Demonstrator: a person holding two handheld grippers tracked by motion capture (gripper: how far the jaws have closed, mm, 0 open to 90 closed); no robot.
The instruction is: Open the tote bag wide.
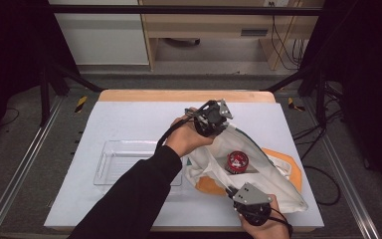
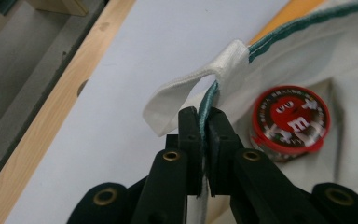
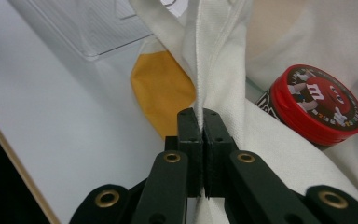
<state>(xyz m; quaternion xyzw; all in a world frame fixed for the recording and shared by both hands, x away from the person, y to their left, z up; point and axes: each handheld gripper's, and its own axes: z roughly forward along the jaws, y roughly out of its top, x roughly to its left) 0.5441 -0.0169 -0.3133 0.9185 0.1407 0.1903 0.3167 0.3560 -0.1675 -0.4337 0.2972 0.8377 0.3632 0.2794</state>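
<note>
A lab or test room: the white-topped table stands inside a black metal frame, with floor rails at both sides and loose cables far right.

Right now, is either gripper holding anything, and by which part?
Both hold the cloth bag: the left gripper pinches its green-trimmed rim beside the handle, the right gripper a fold of cloth.

White bag with green trim, orange patches; red-lidded tin; clear tray.
</note>
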